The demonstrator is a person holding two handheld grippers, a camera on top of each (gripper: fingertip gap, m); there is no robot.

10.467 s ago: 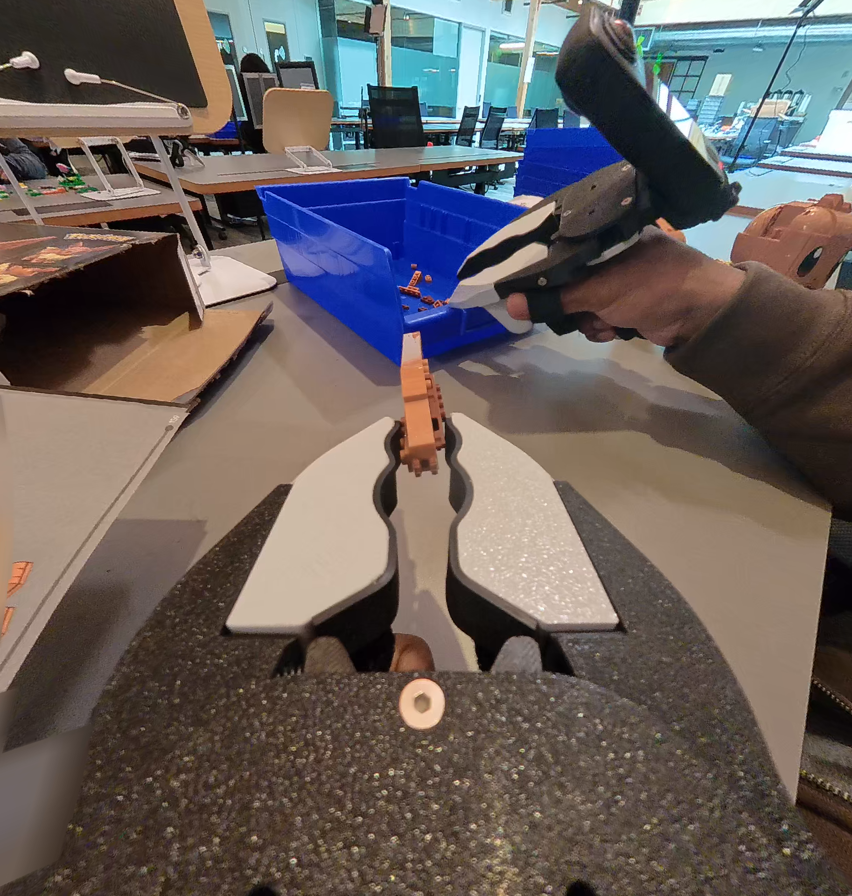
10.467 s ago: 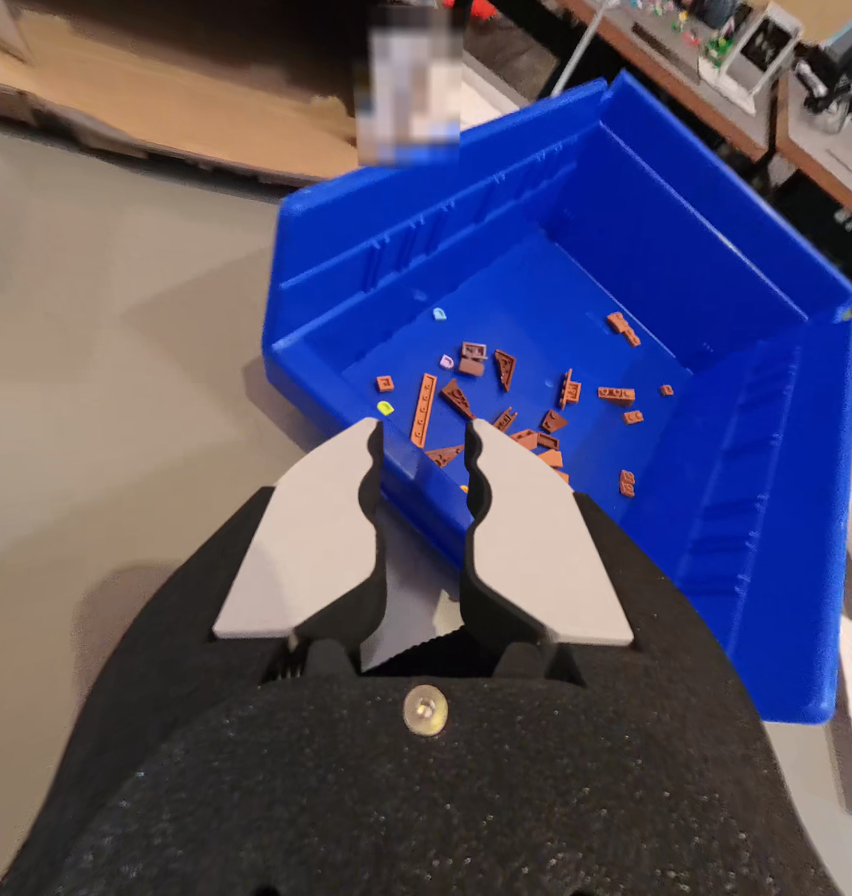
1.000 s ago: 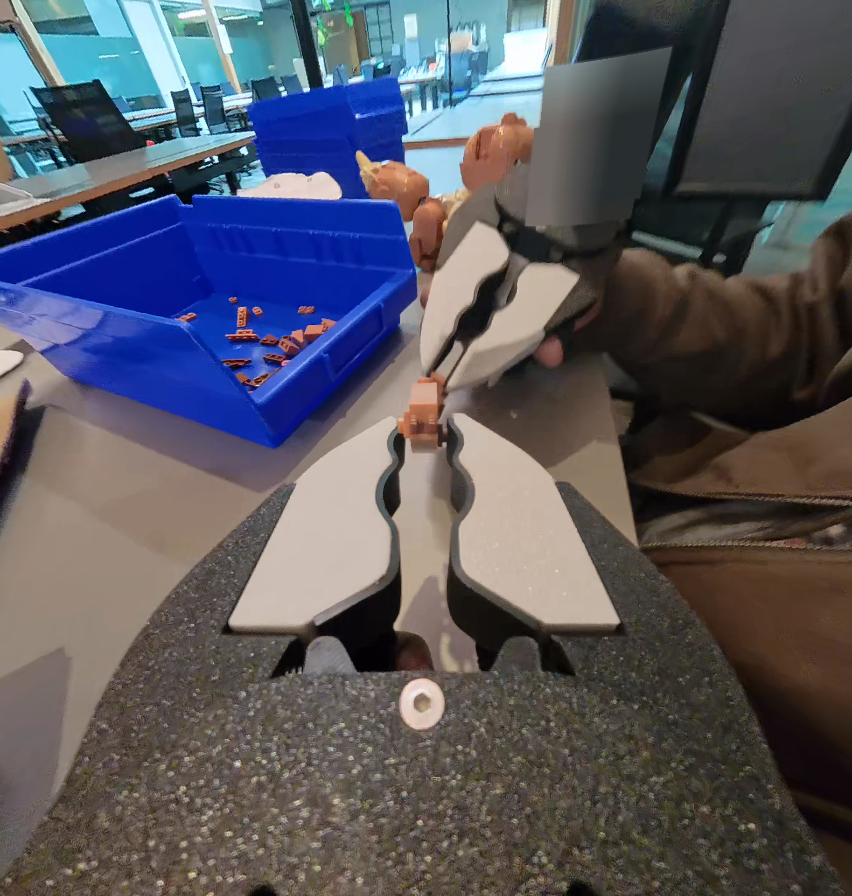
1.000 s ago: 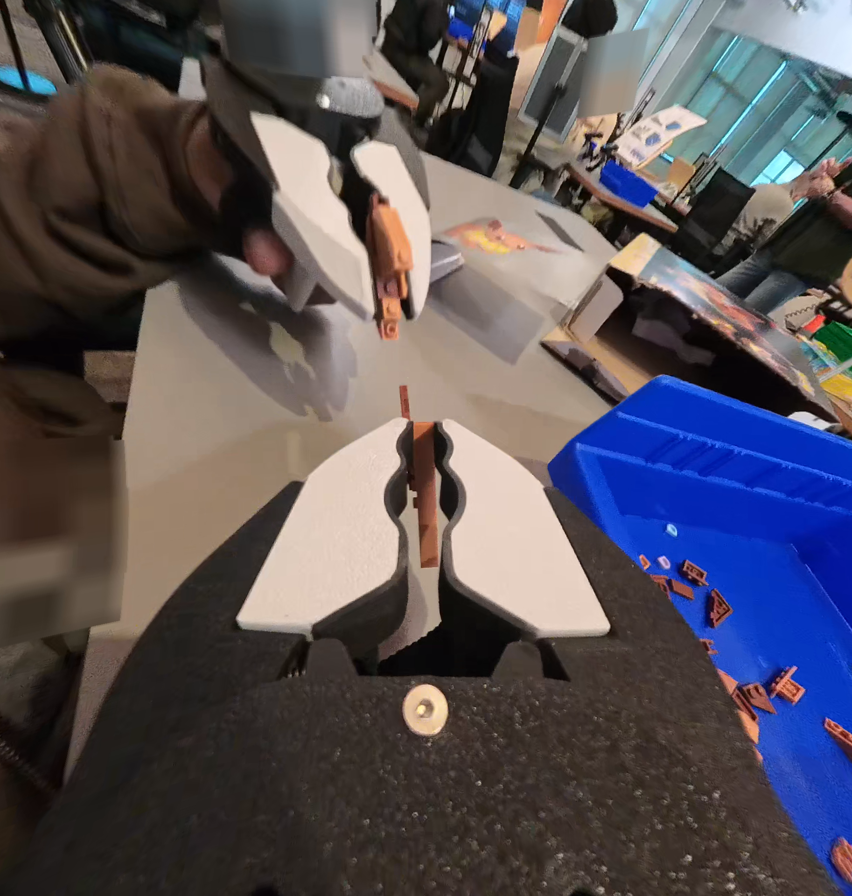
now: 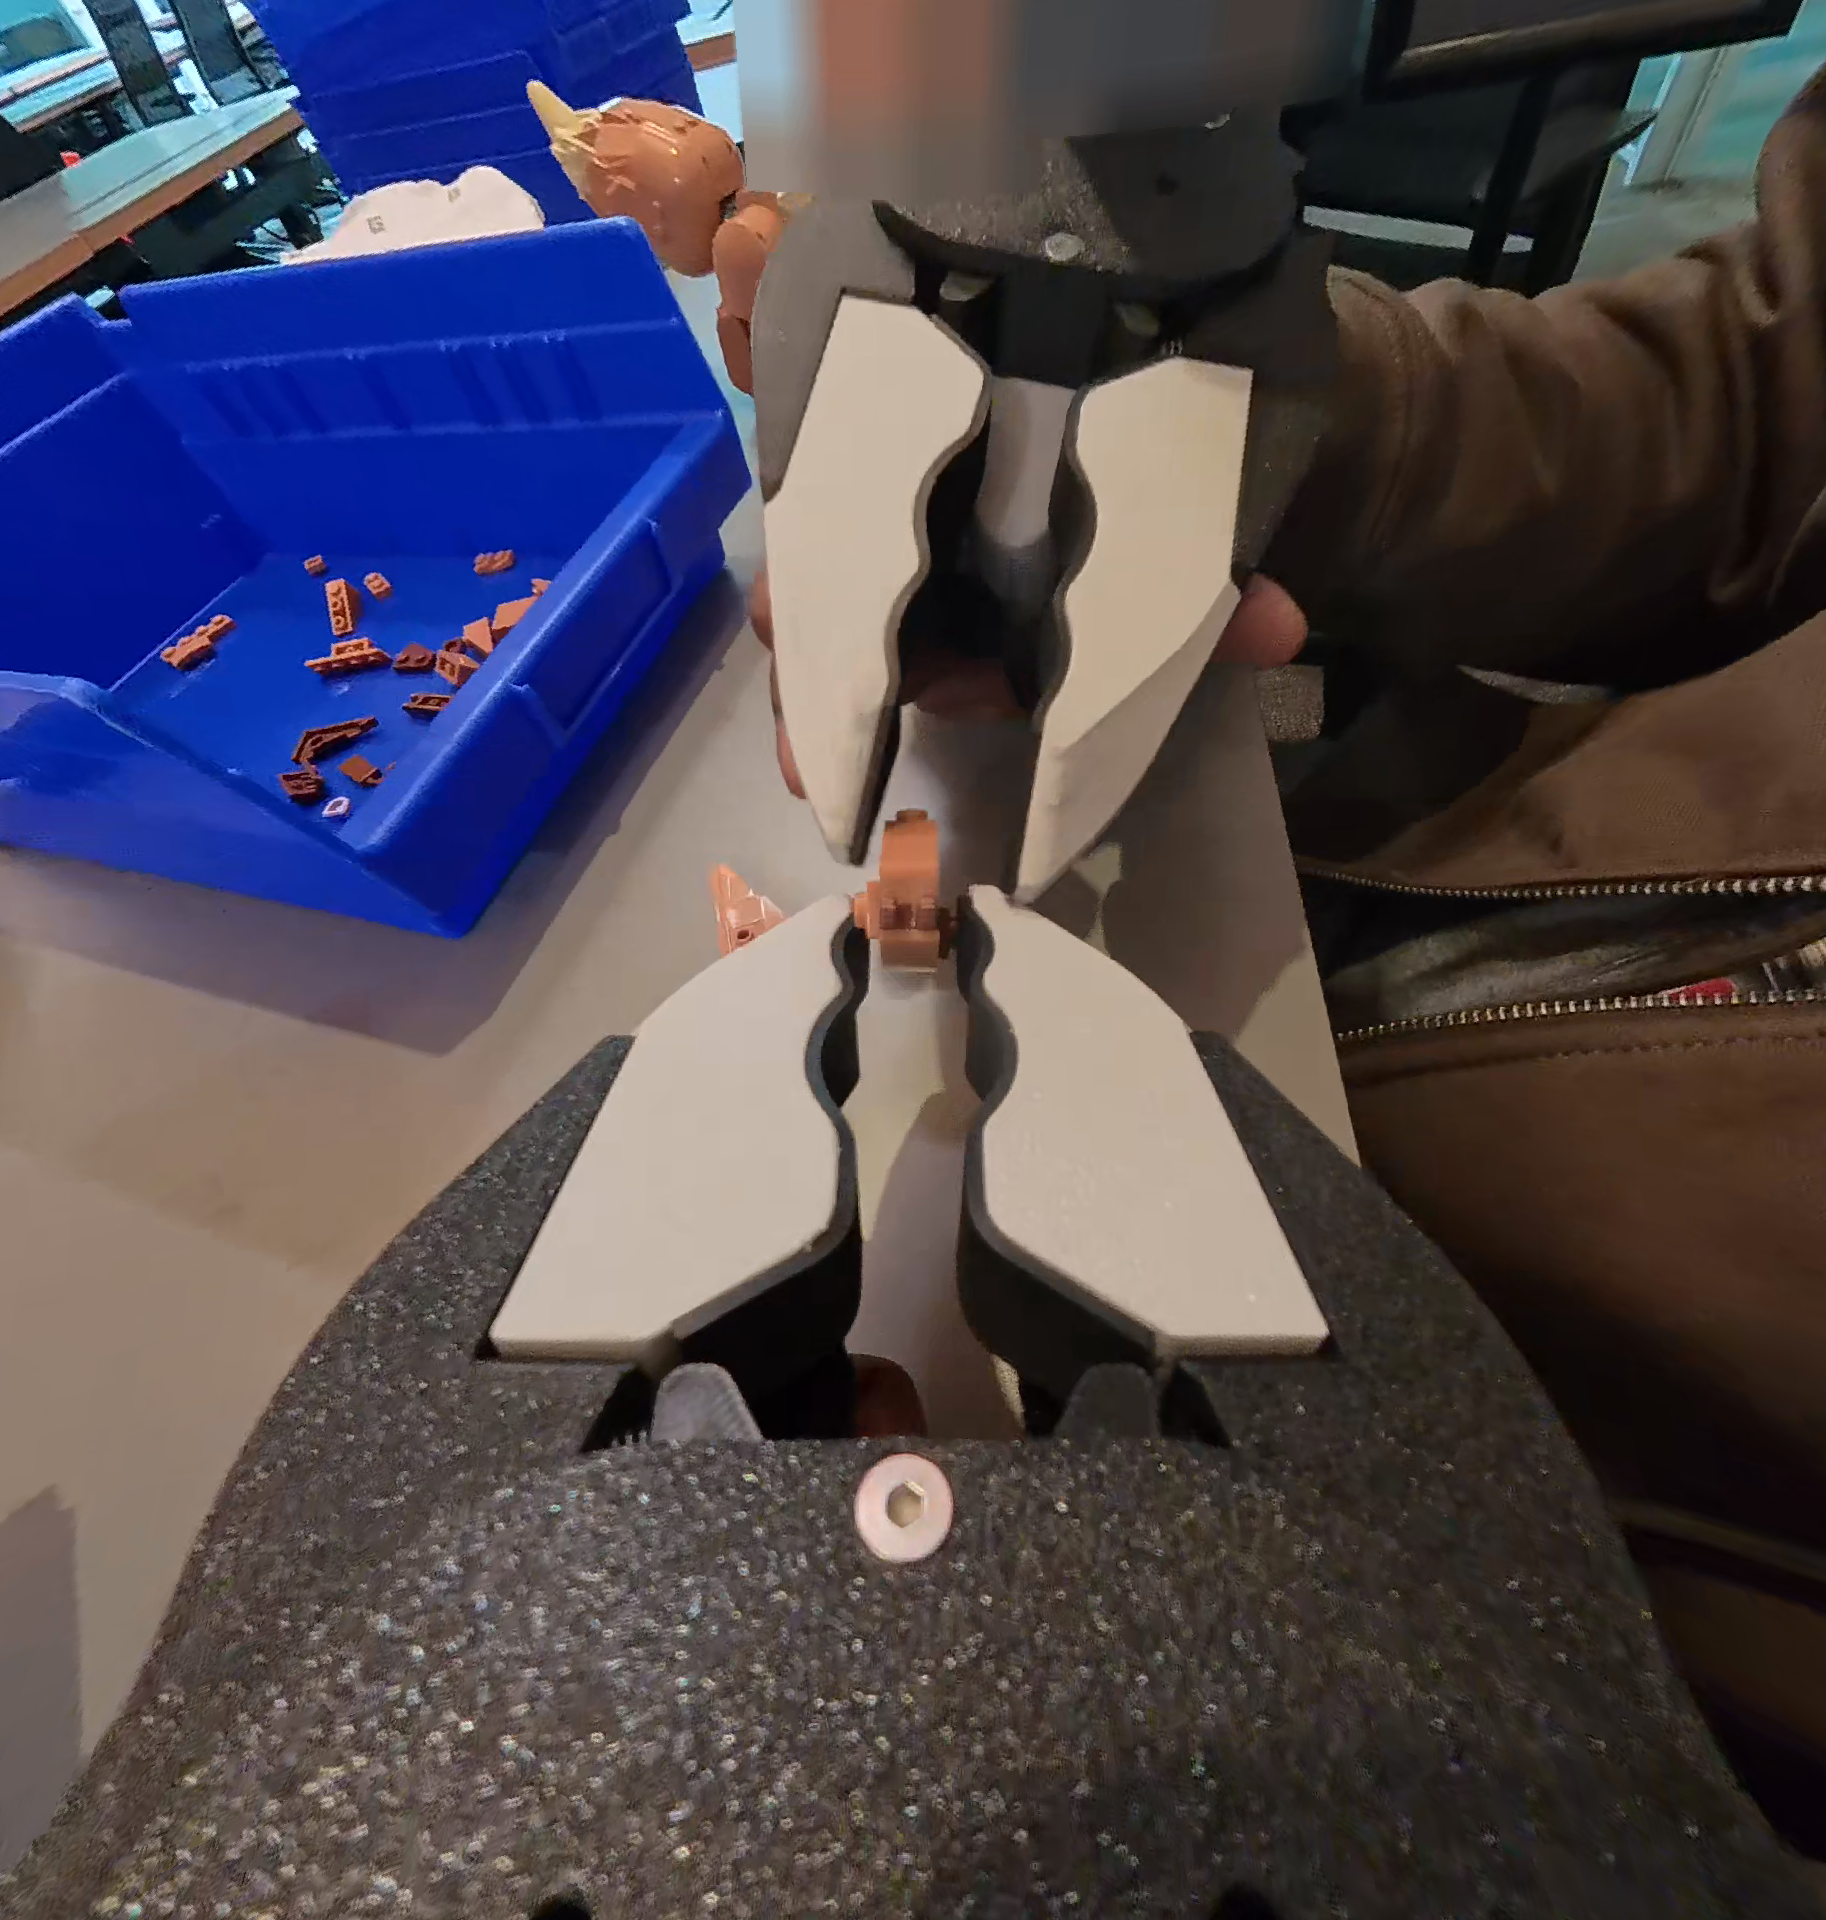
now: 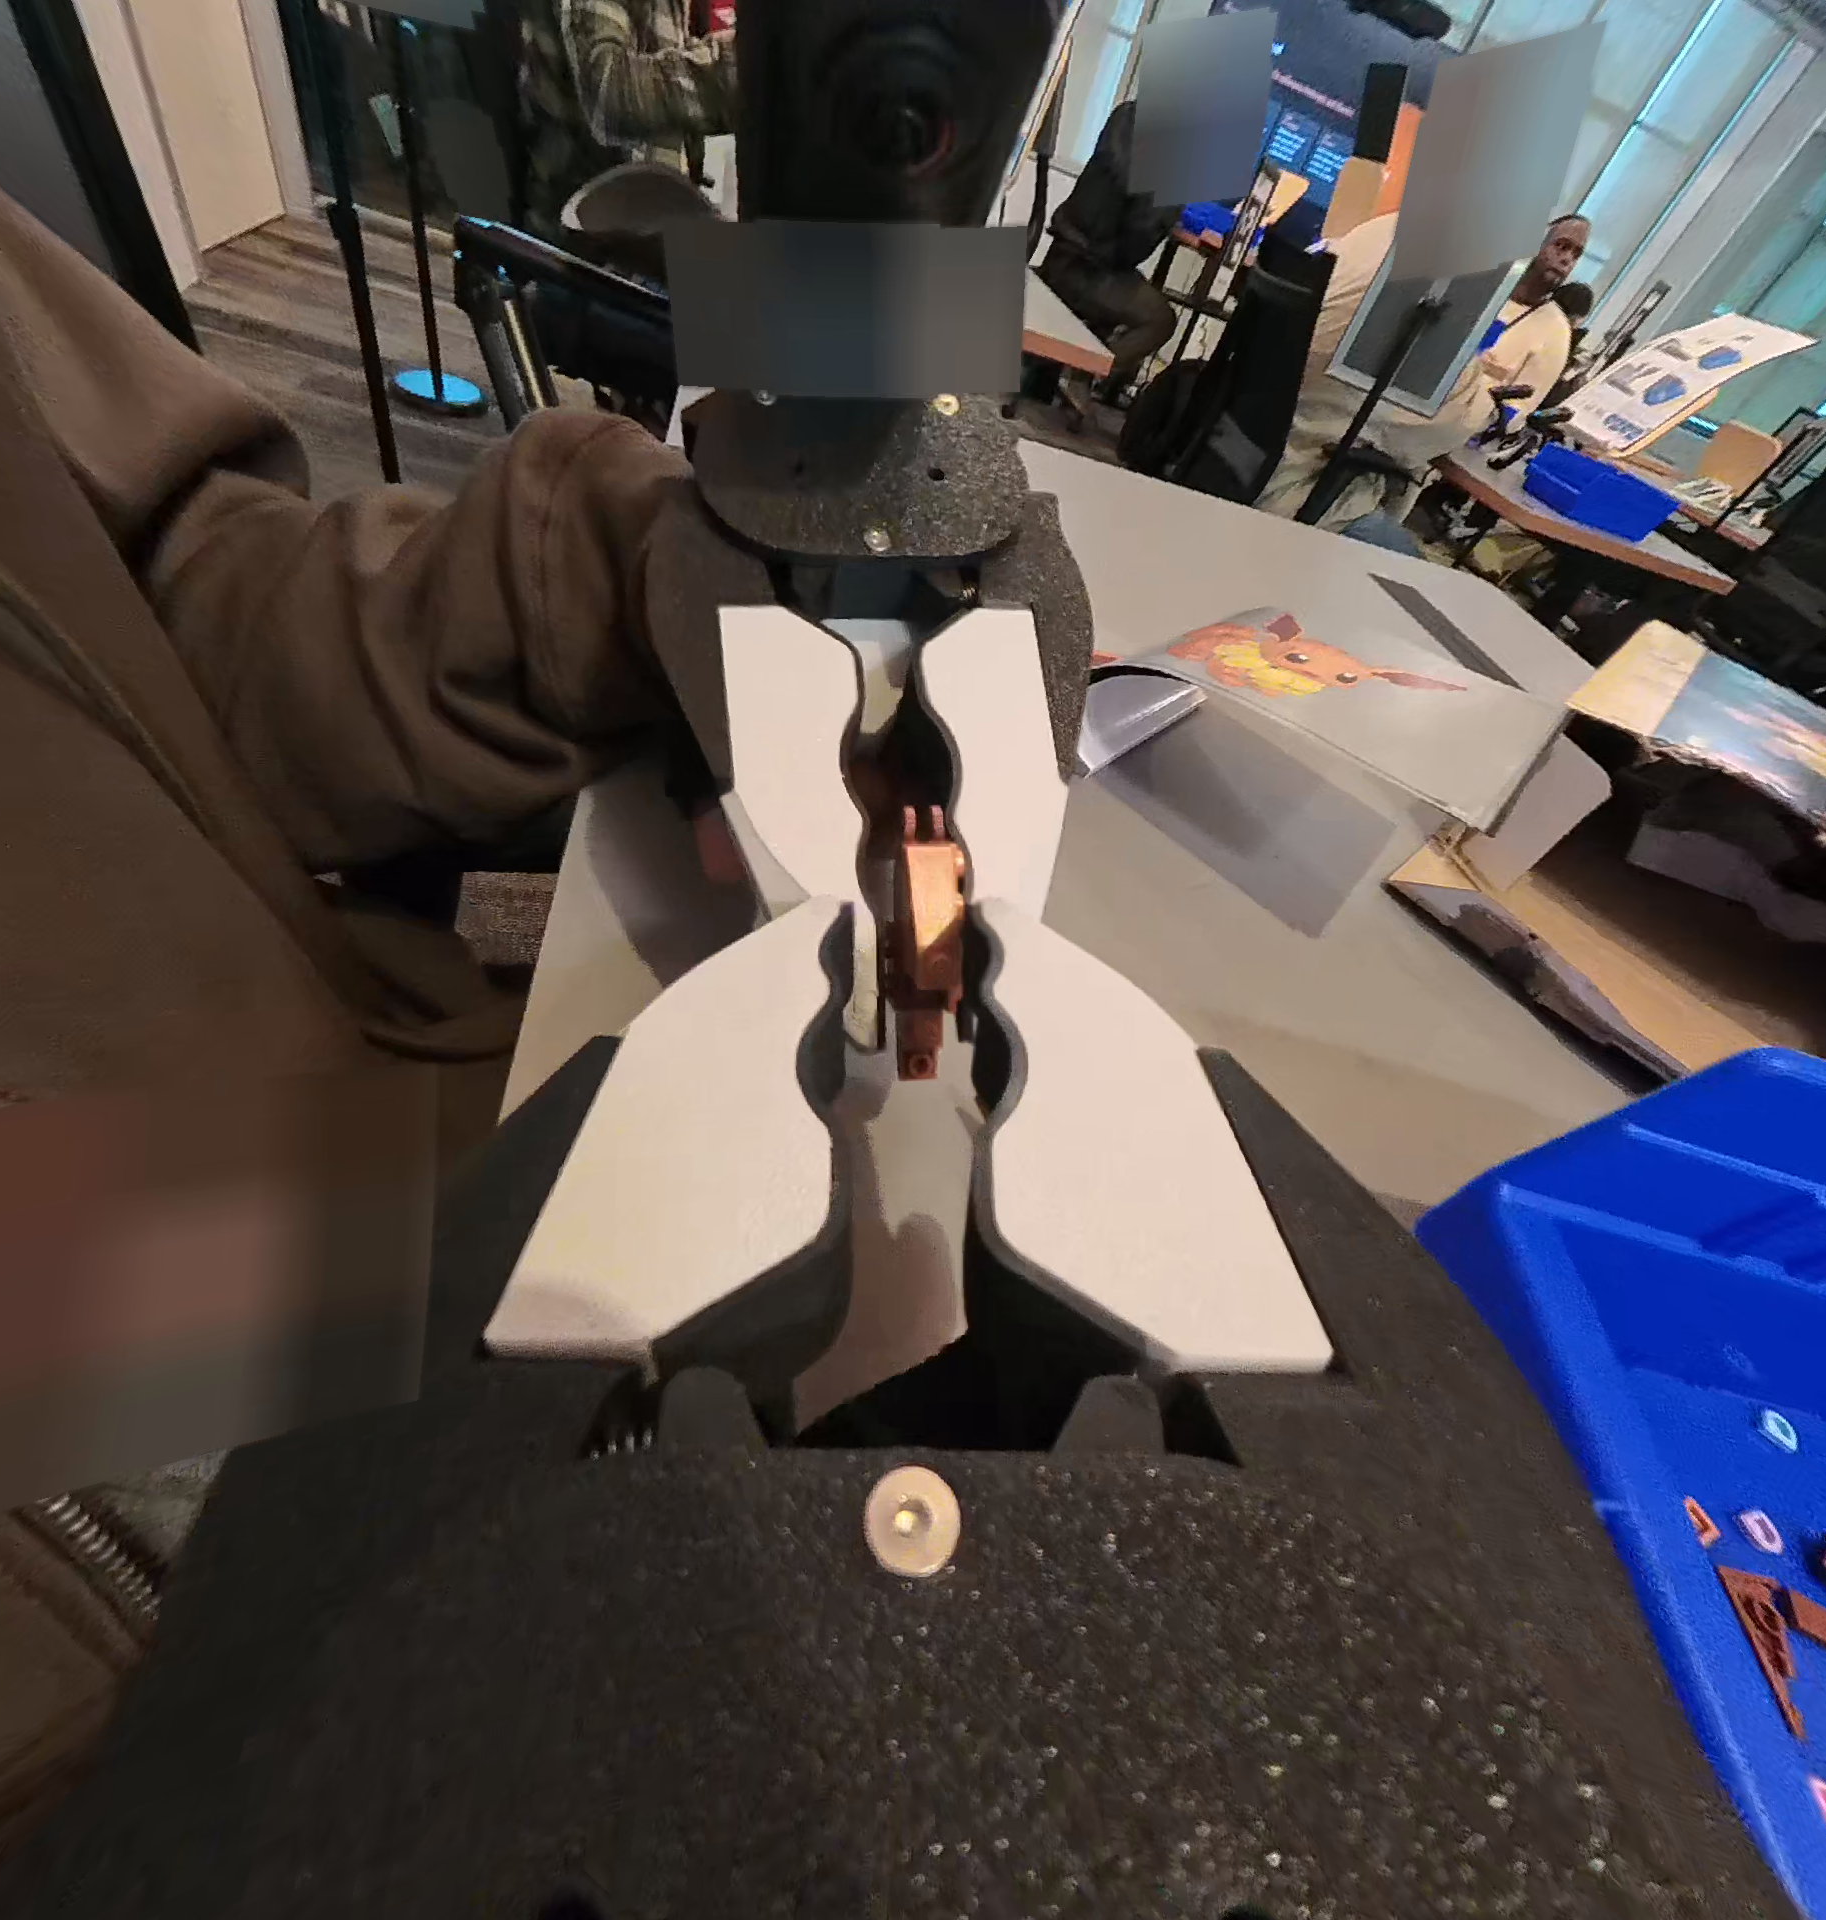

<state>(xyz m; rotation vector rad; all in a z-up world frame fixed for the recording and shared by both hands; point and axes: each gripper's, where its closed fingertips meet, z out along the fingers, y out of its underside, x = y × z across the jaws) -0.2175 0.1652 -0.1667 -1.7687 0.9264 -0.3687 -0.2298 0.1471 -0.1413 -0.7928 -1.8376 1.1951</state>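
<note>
My left gripper (image 5: 909, 920) is shut on a small orange-brown brick assembly (image 5: 907, 883) and holds it above the grey table (image 5: 265, 1091). My right gripper (image 5: 945, 857) faces it tip to tip. Its fingers stand apart on either side of the assembly's far end, with gaps showing. In the right wrist view the assembly (image 6: 930, 935) reaches from the left gripper (image 6: 904, 883) into the space between my right gripper's (image 6: 909, 925) open fingers. A thin dark brown plate (image 6: 914, 1023) sits against the assembly's side.
A blue bin (image 5: 421, 343) with several loose brown pieces (image 5: 389, 655) stands left of the grippers; it shows in the right wrist view (image 6: 1667, 1195) at lower right. A small peach piece (image 5: 737, 909) shows beside my left fingertip. A picture booklet (image 6: 1293, 665) and cardboard box (image 6: 1719, 727) lie beyond. My left and right fingertips are right by each other.
My right gripper, shut on the thin brown plate a second ago, has closed in on the left gripper and opened. The plate now sits on the assembly. The left grasp is unchanged.
</note>
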